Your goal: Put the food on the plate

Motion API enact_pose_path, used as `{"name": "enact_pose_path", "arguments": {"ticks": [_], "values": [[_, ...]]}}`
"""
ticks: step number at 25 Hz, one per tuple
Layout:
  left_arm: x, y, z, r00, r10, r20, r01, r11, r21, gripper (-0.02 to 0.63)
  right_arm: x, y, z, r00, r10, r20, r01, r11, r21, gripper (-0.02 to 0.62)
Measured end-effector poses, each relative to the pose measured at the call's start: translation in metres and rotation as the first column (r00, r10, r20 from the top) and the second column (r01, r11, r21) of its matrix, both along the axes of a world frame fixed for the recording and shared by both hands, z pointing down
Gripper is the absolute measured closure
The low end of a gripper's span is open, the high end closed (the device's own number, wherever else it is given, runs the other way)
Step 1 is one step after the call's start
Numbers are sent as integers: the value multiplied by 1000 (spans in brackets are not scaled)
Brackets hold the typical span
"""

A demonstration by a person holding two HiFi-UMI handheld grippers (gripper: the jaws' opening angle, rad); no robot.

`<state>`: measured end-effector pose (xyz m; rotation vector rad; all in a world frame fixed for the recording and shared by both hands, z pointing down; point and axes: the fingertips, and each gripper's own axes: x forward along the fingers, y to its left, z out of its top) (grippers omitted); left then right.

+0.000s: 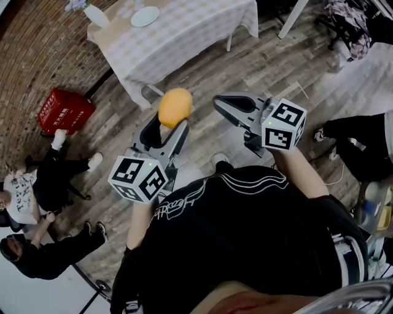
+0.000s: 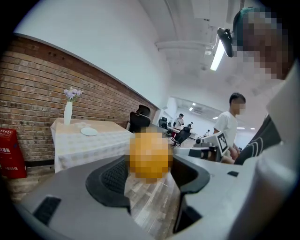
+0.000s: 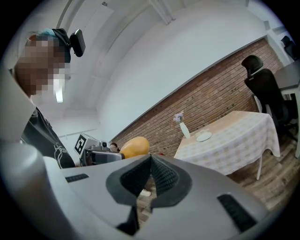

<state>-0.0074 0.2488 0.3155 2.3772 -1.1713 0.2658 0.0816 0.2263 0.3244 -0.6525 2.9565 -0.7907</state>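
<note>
A round orange-yellow piece of food (image 1: 175, 107) sits between the tips of my left gripper (image 1: 167, 124), which is shut on it and held up in the air. In the left gripper view the food (image 2: 150, 157) fills the gap between the pads. My right gripper (image 1: 219, 102) hangs beside it on the right, shut and empty, its pads meeting (image 3: 151, 163). From the right gripper view the food (image 3: 134, 146) shows at the left. A white plate (image 1: 145, 16) lies far ahead on a table with a checked cloth (image 1: 190, 34).
A white vase (image 1: 95, 15) with flowers stands near the plate. A red crate (image 1: 64, 110) sits by the brick wall. People sit on the floor (image 1: 49, 178) at the left. Another person's legs (image 1: 356, 132) are at the right. A black office chair (image 3: 265, 89) stands beyond the table.
</note>
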Motion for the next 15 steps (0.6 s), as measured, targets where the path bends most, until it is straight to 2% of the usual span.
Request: {"name": "enact_pose_path", "arguments": {"ticks": [6, 15], "values": [[19, -29, -5, 1000, 15, 2, -15, 999, 46, 331, 19, -29, -5, 1000, 15, 1, -15, 999, 39, 598], [15, -56, -7, 1000, -2, -10, 2, 998, 55, 331, 22, -60, -8, 1000, 26, 8, -27, 999, 46, 598]]}}
